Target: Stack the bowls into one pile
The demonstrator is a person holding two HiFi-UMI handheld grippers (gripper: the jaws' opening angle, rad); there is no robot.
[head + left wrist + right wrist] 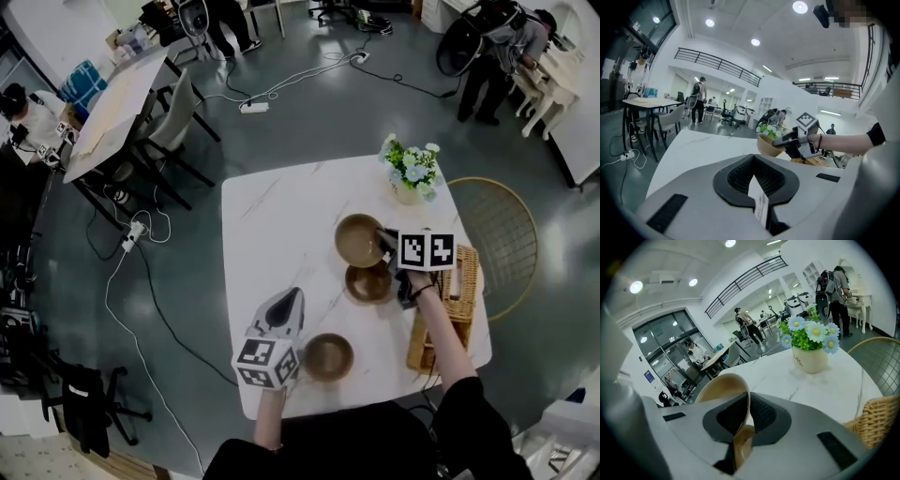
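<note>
Right claw (385, 243) grips the raised bowl (357, 239) by its rim; lower it level into the second bowl (368, 283) beside the basket (452, 302). Left claw (289, 302) closed, empty.

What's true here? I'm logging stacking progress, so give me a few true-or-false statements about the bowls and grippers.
1. The right gripper is shut on the rim of the held bowl. True.
2. All three bowls are in one pile. False: the near bowl sits alone on the table beside the left gripper.
3. The left gripper holds a bowl. False: no bowl is between its jaws.
4. A flower pot stands on the table. True.
</note>
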